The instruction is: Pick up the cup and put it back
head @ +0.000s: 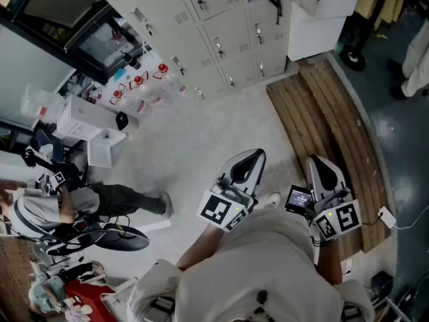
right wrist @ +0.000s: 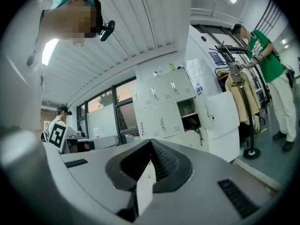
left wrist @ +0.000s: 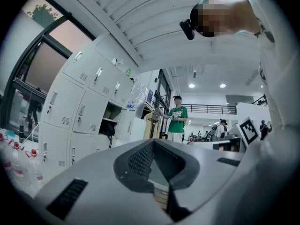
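Observation:
No cup shows in any view. I hold both grippers level and close against my chest, above a pale floor. In the head view my left gripper (head: 249, 159) has its jaws pressed together with nothing between them. My right gripper (head: 323, 170) beside it is likewise shut and empty. In the left gripper view the left gripper (left wrist: 153, 142) points toward grey lockers and a far hall. The right gripper (right wrist: 150, 143), seen in its own view, faces lockers and a window wall.
Grey lockers (head: 214, 25) line the wall ahead, with red-capped bottles (head: 137, 82) at their left end. Wooden planks (head: 322, 119) lie on the floor to the right. A person (head: 100, 200) sits low at the left. Another person in a green shirt (left wrist: 177, 118) stands farther off.

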A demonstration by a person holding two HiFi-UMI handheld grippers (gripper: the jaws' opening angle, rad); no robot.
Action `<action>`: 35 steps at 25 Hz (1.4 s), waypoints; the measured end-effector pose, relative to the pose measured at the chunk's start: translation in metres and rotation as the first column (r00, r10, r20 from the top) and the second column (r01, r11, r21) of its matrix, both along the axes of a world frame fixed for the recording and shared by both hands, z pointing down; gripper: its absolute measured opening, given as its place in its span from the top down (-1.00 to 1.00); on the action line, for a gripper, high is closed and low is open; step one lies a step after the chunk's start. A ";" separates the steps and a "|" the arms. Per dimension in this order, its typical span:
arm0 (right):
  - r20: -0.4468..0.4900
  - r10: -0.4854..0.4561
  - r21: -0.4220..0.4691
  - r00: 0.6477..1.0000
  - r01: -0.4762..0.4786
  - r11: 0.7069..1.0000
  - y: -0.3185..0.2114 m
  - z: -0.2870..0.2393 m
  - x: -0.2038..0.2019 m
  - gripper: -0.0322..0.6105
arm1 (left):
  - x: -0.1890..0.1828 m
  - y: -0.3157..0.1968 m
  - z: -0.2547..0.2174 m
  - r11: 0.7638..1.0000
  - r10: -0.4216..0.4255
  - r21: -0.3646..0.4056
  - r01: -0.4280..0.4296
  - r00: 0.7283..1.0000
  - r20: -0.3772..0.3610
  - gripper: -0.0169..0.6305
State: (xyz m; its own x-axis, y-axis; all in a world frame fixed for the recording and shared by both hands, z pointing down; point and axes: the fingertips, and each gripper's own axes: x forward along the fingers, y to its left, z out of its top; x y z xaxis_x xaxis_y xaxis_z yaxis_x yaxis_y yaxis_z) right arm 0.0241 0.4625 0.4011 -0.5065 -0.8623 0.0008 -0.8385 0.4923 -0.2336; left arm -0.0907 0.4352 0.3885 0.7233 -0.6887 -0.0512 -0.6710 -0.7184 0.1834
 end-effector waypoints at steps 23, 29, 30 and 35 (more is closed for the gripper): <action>-0.011 -0.007 0.052 1.000 0.008 0.999 0.016 -0.012 0.013 0.82 | 0.003 0.015 -0.009 0.998 -0.063 0.023 0.063 0.998 0.018 0.92; 0.003 0.013 0.032 1.000 -0.013 0.999 0.017 -0.006 0.033 0.82 | 0.028 0.016 -0.009 0.999 -0.048 0.013 0.049 0.999 -0.006 0.92; 0.004 0.014 0.030 1.000 -0.015 0.999 0.016 -0.006 0.034 0.82 | 0.032 0.014 -0.010 0.999 -0.039 0.018 0.039 0.999 -0.003 0.92; 0.026 -0.007 0.065 1.000 0.006 0.998 0.005 -0.014 0.036 0.82 | 0.034 -0.007 -0.010 0.999 -0.032 0.033 0.032 0.999 0.008 0.92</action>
State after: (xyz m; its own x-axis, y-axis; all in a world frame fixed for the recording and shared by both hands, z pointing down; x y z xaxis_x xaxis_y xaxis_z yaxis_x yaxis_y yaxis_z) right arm 0.0605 0.4673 0.3874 -0.5112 -0.8567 -0.0688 -0.8291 0.5127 -0.2231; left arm -0.0567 0.4281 0.3785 0.7014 -0.7094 -0.0685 -0.6951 -0.7022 0.1543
